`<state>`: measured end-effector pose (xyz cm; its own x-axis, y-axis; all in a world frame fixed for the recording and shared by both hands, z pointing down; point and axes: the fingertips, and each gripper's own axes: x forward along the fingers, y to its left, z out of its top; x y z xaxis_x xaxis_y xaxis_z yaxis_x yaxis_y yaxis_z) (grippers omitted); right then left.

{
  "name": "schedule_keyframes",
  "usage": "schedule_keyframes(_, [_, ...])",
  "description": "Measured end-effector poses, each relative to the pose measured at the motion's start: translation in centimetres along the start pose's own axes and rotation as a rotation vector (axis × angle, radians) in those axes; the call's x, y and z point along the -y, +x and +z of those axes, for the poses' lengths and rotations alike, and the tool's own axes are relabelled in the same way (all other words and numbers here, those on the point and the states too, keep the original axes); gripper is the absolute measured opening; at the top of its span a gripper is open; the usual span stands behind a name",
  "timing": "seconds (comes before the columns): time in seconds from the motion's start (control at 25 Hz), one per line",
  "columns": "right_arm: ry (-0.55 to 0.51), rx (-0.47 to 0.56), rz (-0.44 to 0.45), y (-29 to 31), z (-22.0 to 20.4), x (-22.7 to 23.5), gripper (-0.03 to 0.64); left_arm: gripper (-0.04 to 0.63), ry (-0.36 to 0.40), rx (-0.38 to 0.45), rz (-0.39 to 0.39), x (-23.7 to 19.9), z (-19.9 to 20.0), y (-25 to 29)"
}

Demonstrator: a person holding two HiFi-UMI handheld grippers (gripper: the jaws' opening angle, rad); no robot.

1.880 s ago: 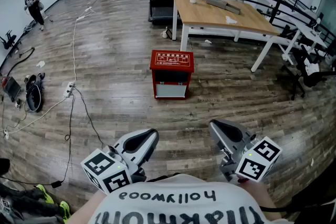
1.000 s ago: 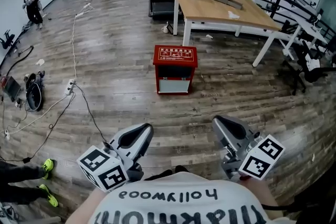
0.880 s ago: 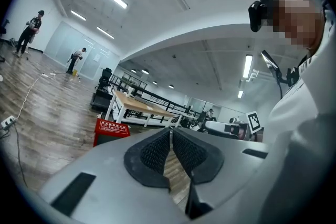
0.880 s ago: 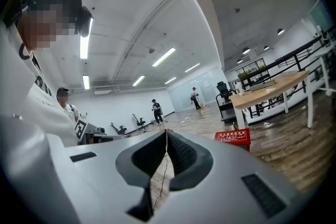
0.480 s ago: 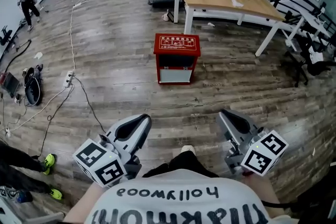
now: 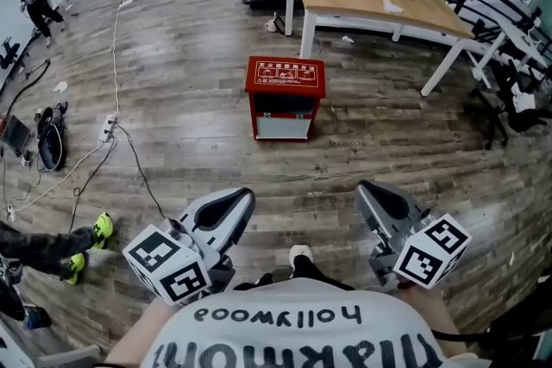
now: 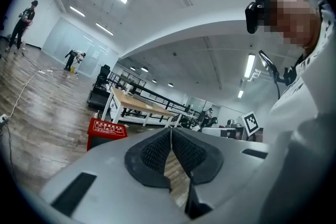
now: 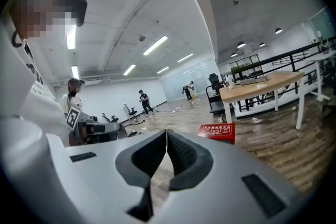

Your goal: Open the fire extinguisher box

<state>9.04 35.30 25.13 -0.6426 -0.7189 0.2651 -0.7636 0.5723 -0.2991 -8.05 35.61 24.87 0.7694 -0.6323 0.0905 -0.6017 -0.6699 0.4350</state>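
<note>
Red metal fire extinguisher box (image 6: 285, 96) is standing upright on the wood-plank floor (image 6: 198, 65), upper centre of the head view, well apart from both grippers.

The left gripper (image 6: 244, 197) is hovering at lower left and the right gripper (image 6: 366, 190) at lower right, each with its jaws pressed together, pinching nothing. In the left gripper view the box is showing left of the jaws; in the right gripper view, right of them. A light wooden table with white legs (image 6: 371, 0) is standing beyond the box at upper right. A black cable (image 6: 138, 164) is trailing over the floor at left.
</note>
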Motion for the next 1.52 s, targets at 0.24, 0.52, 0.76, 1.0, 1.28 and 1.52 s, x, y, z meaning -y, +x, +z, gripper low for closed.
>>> schedule_keyframes(0.24, [-0.017, -0.032, 0.023, 1.2, 0.5, 3.2, 0.009, 0.014, -0.014, -0.008, 0.027, -0.8, -0.1, 3.3])
schedule_keyframes(0.52, [-0.018, -0.040, 0.047, 2.9, 1.7, 6.7, 0.009, 0.014, -0.018, -0.005, 0.061, -2.2, 0.5, 6.6])
schedule_keyframes(0.76, [-0.021, -0.052, 0.079, 4.0, 2.3, 8.8, 0.009, 0.014, -0.024, 0.009, 0.090, -3.0, 0.8, 8.9])
schedule_keyframes(1.0, [-0.035, -0.062, 0.113, 4.6, 2.8, 10.8, 0.009, 0.014, -0.023, 0.026, 0.115, -3.2, 0.9, 11.0])
schedule_keyframes(1.28, [-0.036, -0.075, 0.131, 4.8, 2.8, 12.5, 0.009, 0.014, -0.024, 0.027, 0.126, -3.2, 0.6, 12.8])
schedule_keyframes(1.52, [-0.017, -0.078, 0.132, 5.0, 2.6, 13.7, 0.010, 0.014, -0.020, 0.024, 0.126, -3.6, 0.7, 13.9])
